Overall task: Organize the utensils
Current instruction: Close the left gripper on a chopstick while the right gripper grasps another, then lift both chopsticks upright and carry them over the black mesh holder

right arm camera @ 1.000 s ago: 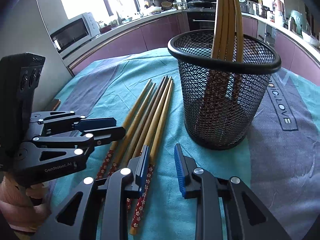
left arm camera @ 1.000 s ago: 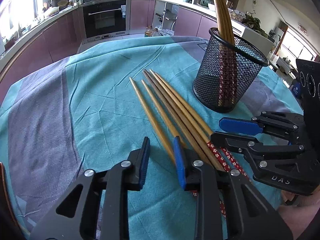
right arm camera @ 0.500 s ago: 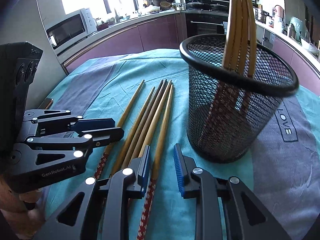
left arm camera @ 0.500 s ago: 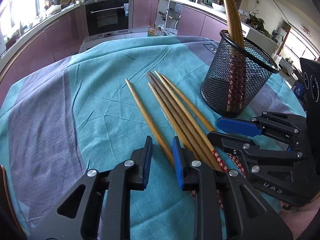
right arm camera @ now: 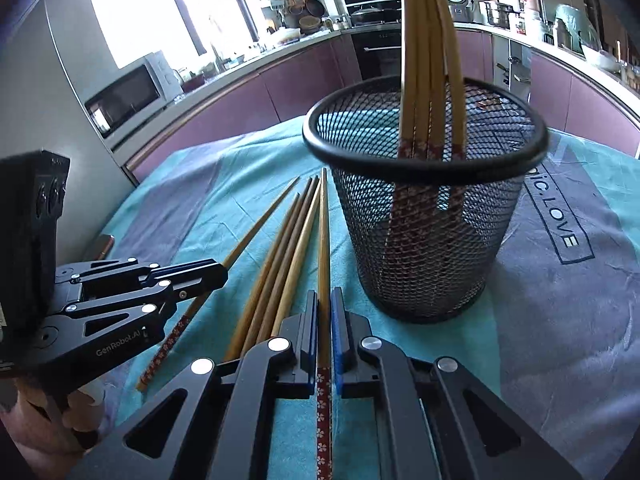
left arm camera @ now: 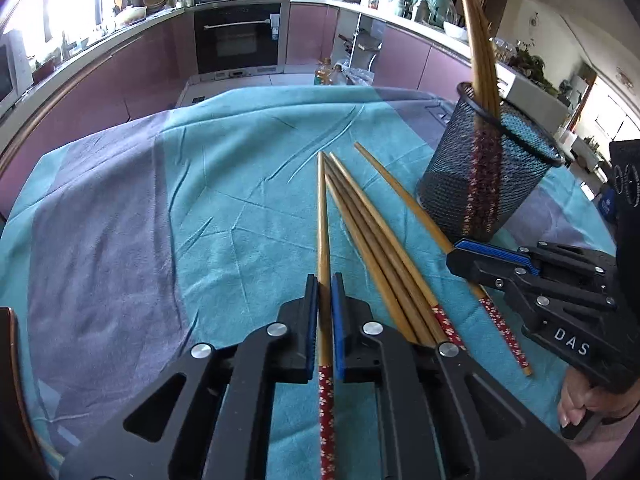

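Vs one second back: both grippers had jaws apart over the loose chopsticks, nothing pinched. Now both are clamped. Left gripper pinches one chopstick between its blue pads; right gripper pinches another chopstick. The bundle has also split: in the left wrist view the left-held stick sits at the bundle's left edge and the right-held stick lies apart at the right, nearer the holder.

Orientation, left wrist view: held chopstick's long axis runs almost straight up the frame, plain tapered tip toward upper centre, red flower-patterned end toward the bottom edge, behind the pads. Right wrist view: same layout, tip up-frame just left of the mesh holder, patterned end at bottom centre. The three unheld chopsticks lie side by side on the cloth between the two held ones, tips up-frame, patterned ends toward the grippers. Cannot tell if the held sticks are off the cloth.

Holder: black wire mesh cup, upright on the cloth, right of centre in both views, with several chopsticks standing in it, patterned ends down, tips above the rim.

Surface: table under a creased teal cloth with grey-purple bands. Room: kitchen, mauve cabinets, built-in oven at upper centre, microwave at left in the right wrist view, bright window upper left.
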Demonstrator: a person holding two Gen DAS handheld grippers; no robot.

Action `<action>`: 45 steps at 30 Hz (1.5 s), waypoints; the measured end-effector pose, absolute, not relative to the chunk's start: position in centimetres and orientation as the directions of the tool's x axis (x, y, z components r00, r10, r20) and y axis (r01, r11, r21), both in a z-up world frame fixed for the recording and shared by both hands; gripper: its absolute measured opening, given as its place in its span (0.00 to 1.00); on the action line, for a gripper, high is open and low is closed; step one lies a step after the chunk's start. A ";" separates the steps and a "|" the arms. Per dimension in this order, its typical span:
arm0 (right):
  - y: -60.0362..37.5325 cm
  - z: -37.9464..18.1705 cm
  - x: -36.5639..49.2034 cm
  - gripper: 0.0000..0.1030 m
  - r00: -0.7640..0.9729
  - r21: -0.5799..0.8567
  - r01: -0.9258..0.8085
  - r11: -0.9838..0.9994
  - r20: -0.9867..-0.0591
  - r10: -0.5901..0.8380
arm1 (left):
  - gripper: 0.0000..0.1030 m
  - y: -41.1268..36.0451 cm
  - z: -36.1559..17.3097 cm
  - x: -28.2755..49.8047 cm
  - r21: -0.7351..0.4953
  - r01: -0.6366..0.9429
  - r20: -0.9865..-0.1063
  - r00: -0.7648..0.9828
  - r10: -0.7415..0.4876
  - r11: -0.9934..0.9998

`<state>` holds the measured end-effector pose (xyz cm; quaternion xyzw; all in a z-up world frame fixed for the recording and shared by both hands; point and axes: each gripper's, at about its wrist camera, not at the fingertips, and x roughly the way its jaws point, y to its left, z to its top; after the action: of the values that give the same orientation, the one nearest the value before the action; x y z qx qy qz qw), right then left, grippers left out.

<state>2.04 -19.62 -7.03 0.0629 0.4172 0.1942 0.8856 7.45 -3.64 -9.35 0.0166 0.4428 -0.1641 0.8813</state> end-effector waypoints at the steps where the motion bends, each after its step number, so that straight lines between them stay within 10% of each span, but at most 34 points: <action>1: -19.6 -6.9 1.8 0.06 0.575 0.274 -0.305 0.912 -0.711 0.405 | 0.07 -3.6 -9.2 7.2 -0.120 0.311 -0.783 0.555 -0.282 0.943; 45: -19.0 -5.3 1.3 0.06 0.542 0.207 -0.421 0.883 -0.724 0.428 | 0.07 -5.2 -8.7 7.7 -0.165 0.387 -0.772 0.522 -0.363 0.907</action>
<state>1.33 -18.96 -5.29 0.0042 0.4132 0.2416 0.8780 7.69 -5.20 -8.68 0.0136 0.4390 -0.2152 0.8722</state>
